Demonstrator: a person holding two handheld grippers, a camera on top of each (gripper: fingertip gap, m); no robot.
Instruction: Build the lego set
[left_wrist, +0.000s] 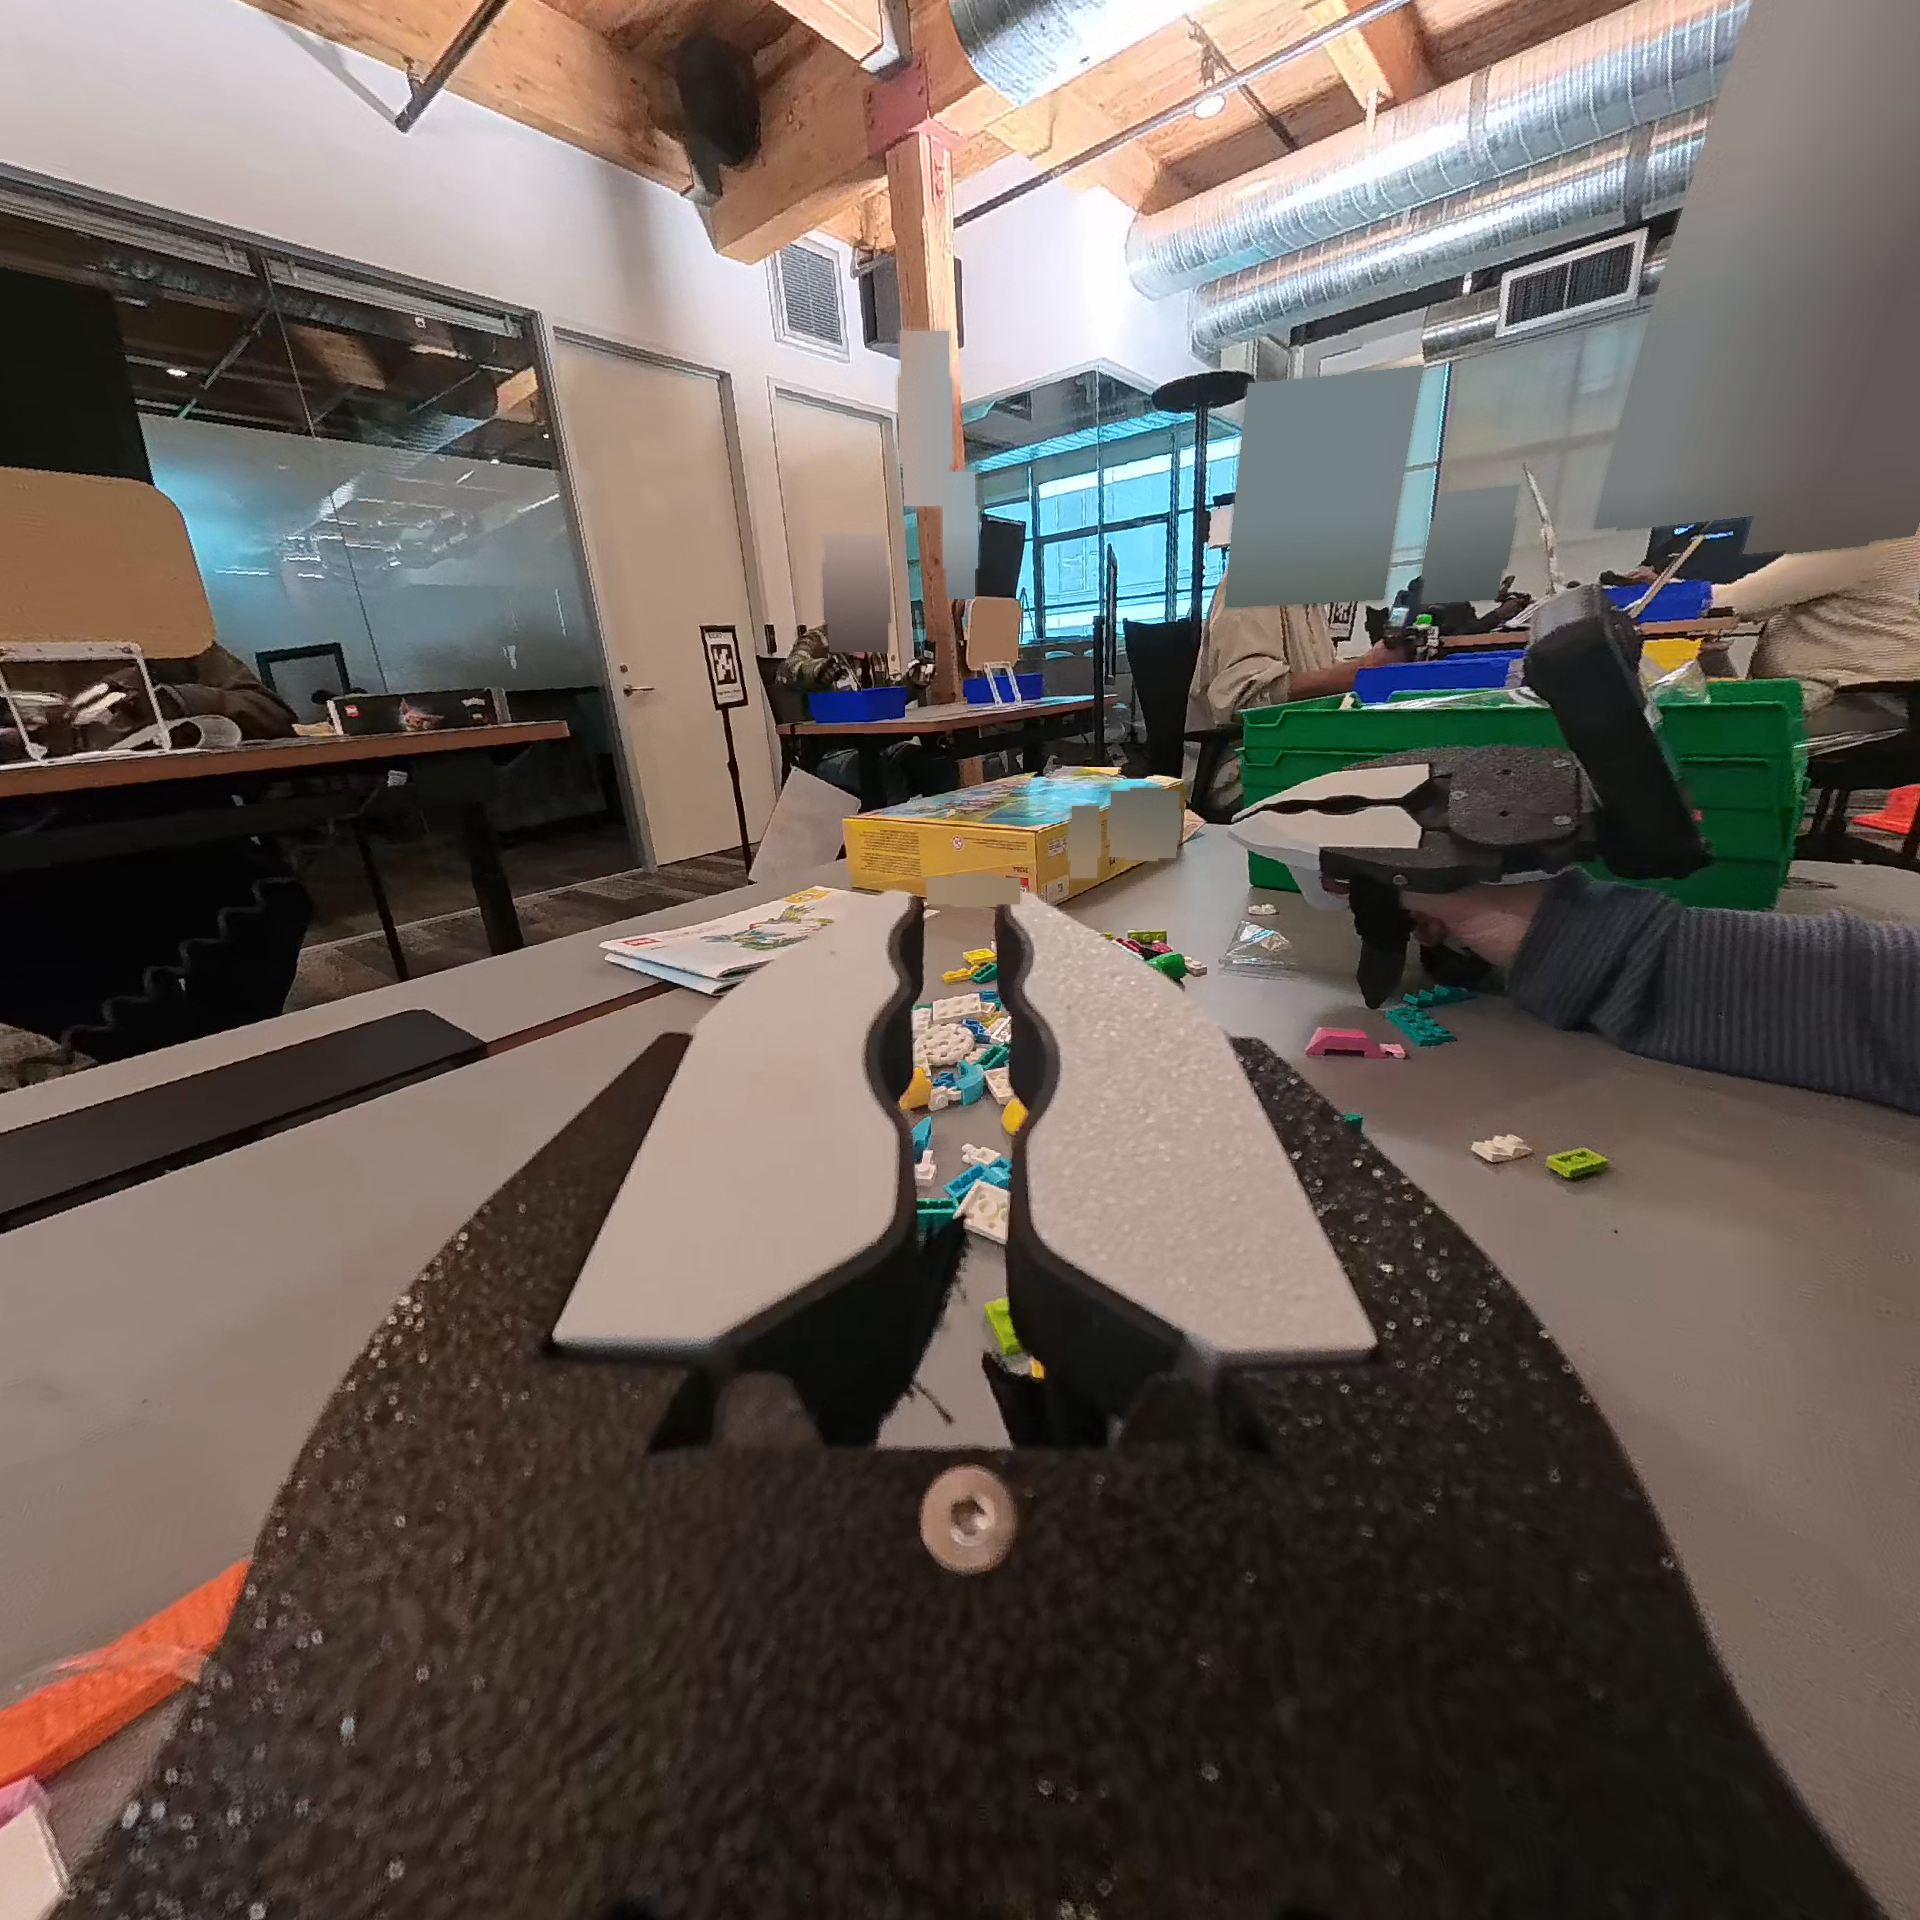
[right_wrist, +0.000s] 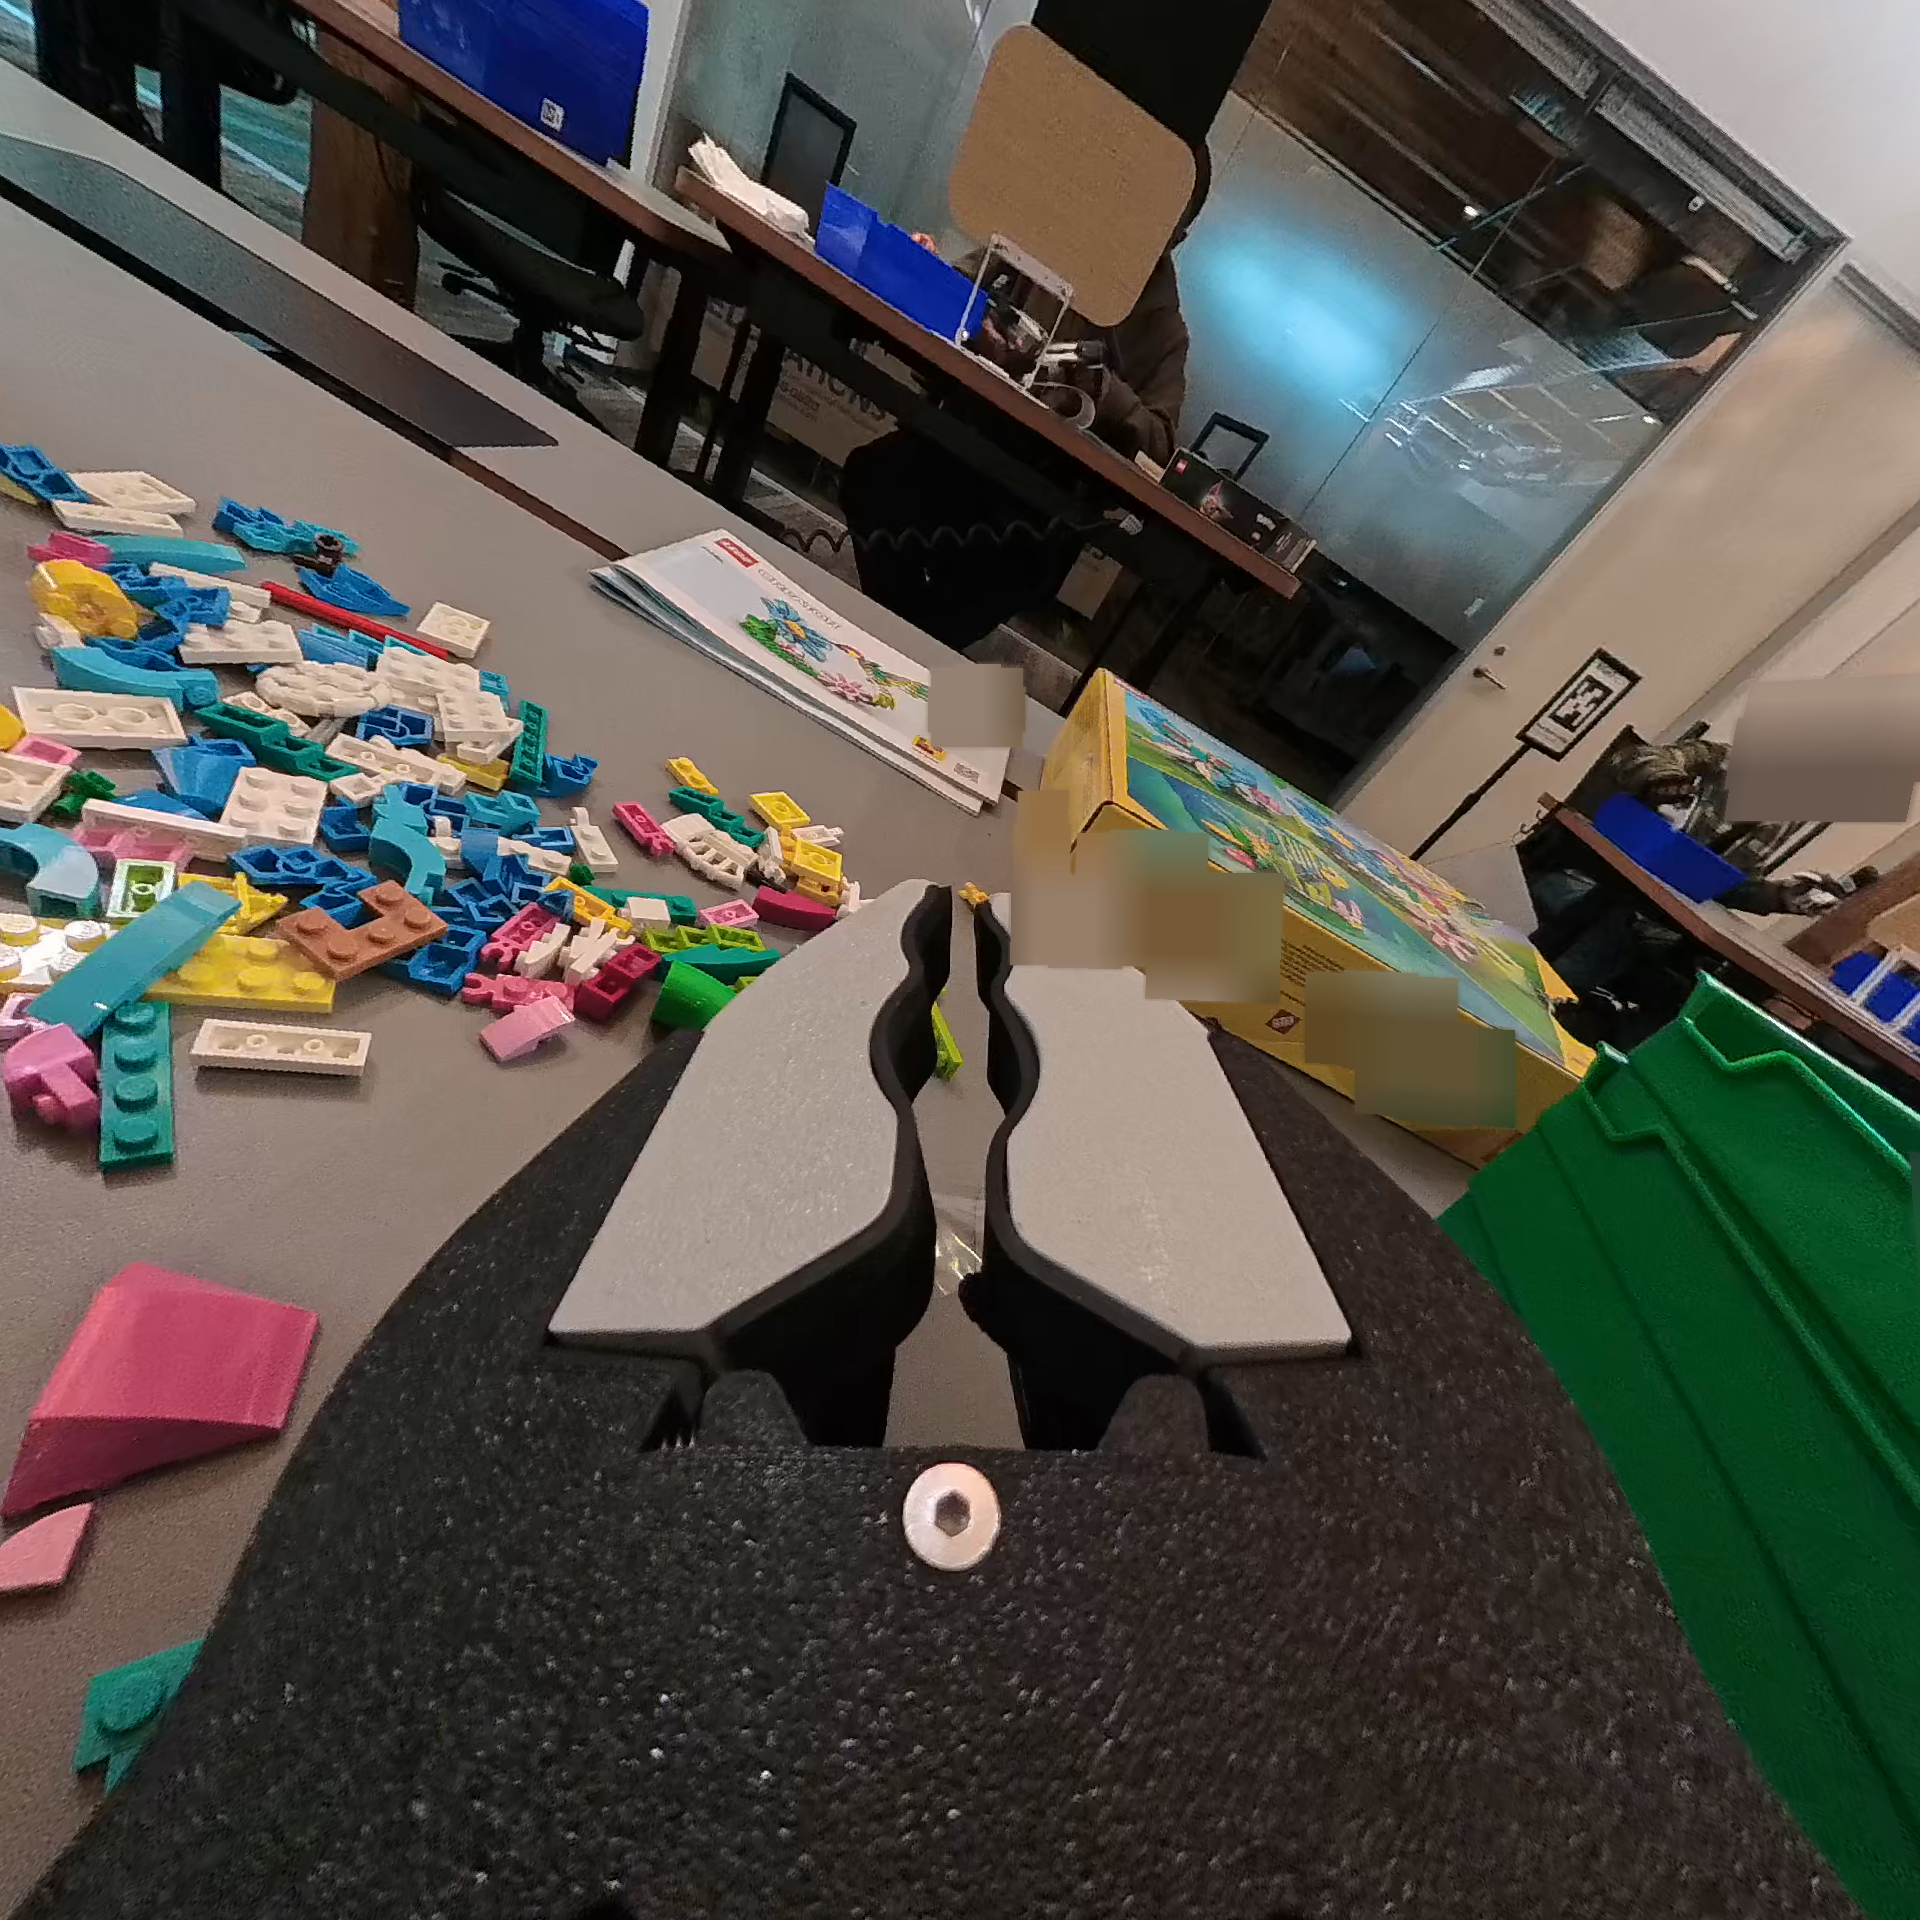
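Although the bricks (right_wrist: 312, 831) are all out of their bags and spread across the grey counter (right_wrist: 499, 1164), nothing that shows in either view has yet been joined into a recognisable part of the model, so I judge the build to be at or near its very start. The pile lies loose: blue, white, yellow, pink and teal pieces mixed together, with a brown plate (right_wrist: 358, 928) and a long teal strip (right_wrist: 135, 1081) near its edge. A larger pink wedge (right_wrist: 156, 1382) sits apart, close to the right gripper (right_wrist: 961, 896).

The instruction booklet (right_wrist: 790, 665) lies shut beyond the pile, and the yellow box (right_wrist: 1299, 894) rests flat beside it, next to a green bin (right_wrist: 1714, 1299).

The left gripper (left_wrist: 959, 914) hangs low over the pile with its fingers parted by a narrow gap and nothing between them. The right gripper's fingers are nearly closed at the tips; a tiny yellow piece shows just past them, but I cannot tell whether it is gripped or merely lies behind.

What is left, then, is practically everything: opening the booklet, sorting out the first pieces, and pressing them together.
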